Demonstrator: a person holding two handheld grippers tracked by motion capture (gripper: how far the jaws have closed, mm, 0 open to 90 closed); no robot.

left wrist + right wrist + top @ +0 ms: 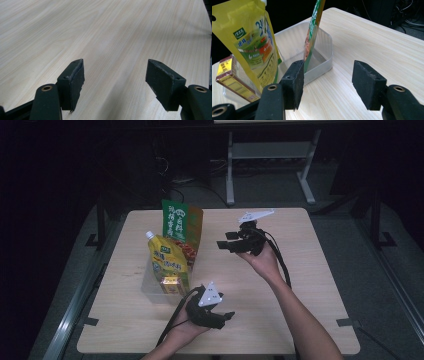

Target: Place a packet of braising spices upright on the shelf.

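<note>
A clear plastic tub (147, 287) stands left of the table's middle. Upright in it are a green snack packet (176, 222), a yellow spouted pouch (167, 257) and a small yellow-and-maroon box (171, 284). My right gripper (226, 240) hovers to the right of the tub with its jaws pointing toward it, open and empty. In the right gripper view the tub (322, 62), green packet (313, 32), pouch (249, 42) and box (232, 77) lie just beyond my right gripper (328, 72). My left gripper (225, 318) rests near the front, open over bare wood (100, 30), with nothing between its jaws (115, 72).
The light wooden table (310, 285) has bare surface on its right half and along the front. Black cables trail from both grippers along the forearms. A white desk frame (270, 155) stands on the dark floor behind the table.
</note>
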